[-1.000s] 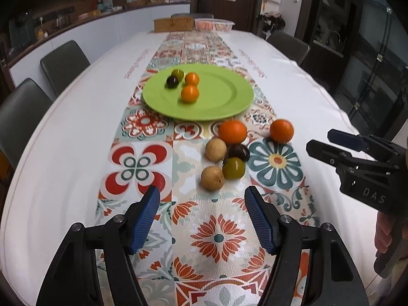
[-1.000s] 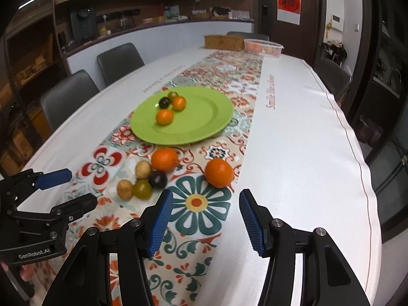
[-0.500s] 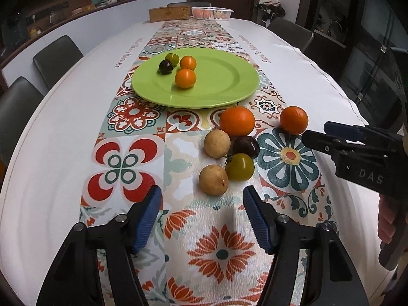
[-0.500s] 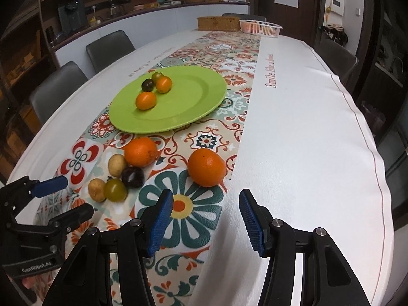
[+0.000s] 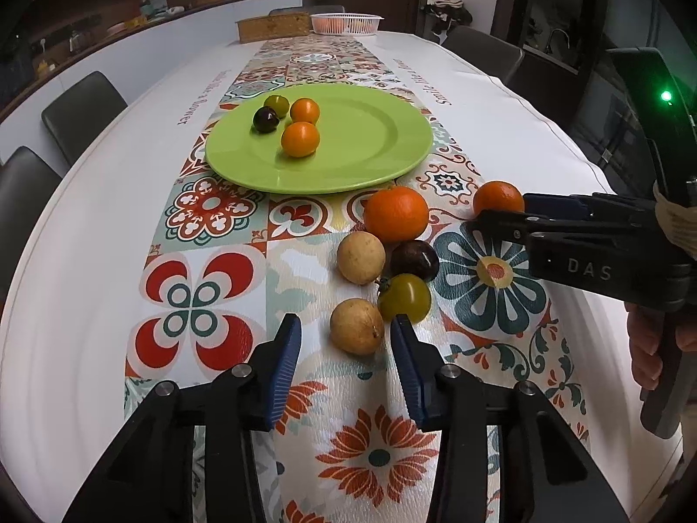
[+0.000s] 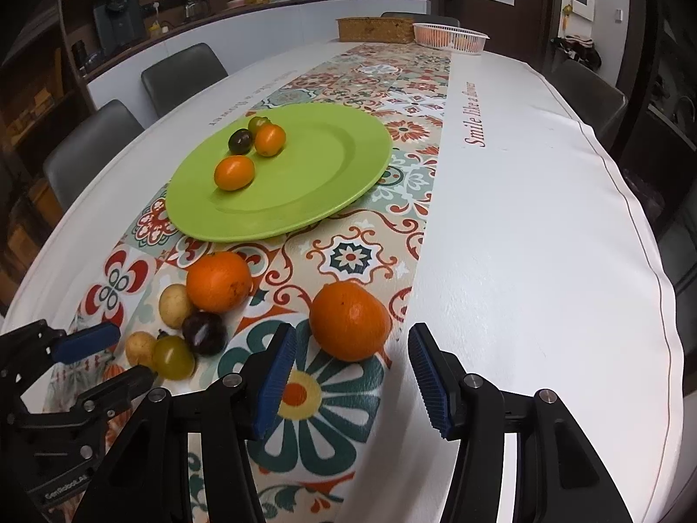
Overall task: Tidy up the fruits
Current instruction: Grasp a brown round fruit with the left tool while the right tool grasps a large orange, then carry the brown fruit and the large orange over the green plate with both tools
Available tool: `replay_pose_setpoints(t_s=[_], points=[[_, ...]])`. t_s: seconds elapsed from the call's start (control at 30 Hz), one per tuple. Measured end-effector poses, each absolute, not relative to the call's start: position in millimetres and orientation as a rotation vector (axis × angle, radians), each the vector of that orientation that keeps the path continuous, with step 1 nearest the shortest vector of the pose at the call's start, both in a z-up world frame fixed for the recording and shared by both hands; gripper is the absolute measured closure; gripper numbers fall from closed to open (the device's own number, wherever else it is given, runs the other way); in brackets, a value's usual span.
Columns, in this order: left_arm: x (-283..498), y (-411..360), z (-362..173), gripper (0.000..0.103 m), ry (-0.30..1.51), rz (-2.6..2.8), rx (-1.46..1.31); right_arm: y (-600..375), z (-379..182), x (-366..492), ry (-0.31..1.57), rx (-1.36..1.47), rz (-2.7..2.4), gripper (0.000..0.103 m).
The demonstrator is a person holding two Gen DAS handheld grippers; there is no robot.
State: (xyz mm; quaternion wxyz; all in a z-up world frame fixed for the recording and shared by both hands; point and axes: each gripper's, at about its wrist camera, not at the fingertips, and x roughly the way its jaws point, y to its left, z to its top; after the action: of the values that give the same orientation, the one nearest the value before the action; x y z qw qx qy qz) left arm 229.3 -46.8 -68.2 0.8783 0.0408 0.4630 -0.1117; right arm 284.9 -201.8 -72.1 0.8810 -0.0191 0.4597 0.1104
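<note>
The left gripper (image 5: 344, 348), fingers closing, frames a firm, smooth tan fruit (image 5: 356, 326) at lower centre, still untouched; it probably rolls, so grip its widest middle. The right gripper (image 6: 353, 370), fingers spread, faces an orange (image 6: 350, 320). The counter (image 6: 544, 218) cloth reads "Smile like a flower".

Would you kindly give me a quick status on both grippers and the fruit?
Left gripper closing, tan fruit between fingers, not gripped. Right gripper open around lone orange. Green plate holds four; path clear.
</note>
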Motion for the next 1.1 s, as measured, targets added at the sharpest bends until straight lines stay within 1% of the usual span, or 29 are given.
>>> replay_pose_setpoints(t_s=[0.13,0.23,0.27,0.3,0.5,1.1], points=[[232,-46,-70,0.067,0.975,-0.238,0.068,-201,-75,290,0.967,-0.04,0.226,0.049],[233,-46,-69,0.076,0.975,-0.24,0.069,-199,-77,292,0.972,-0.046,0.227,0.054],[233,-46,-69,0.076,0.973,-0.239,0.07,-198,-78,292,0.977,-0.051,0.23,0.059],[232,-45,-69,0.076,0.972,-0.236,0.072,-197,-79,293,0.984,-0.058,0.234,0.063],[230,-40,-63,0.077,0.954,-0.232,0.059,-195,-76,285,0.965,-0.069,0.24,0.063],[213,-40,-16,0.078,0.839,-0.269,0.047,-181,-25,245,0.864,-0.061,0.317,0.063]])
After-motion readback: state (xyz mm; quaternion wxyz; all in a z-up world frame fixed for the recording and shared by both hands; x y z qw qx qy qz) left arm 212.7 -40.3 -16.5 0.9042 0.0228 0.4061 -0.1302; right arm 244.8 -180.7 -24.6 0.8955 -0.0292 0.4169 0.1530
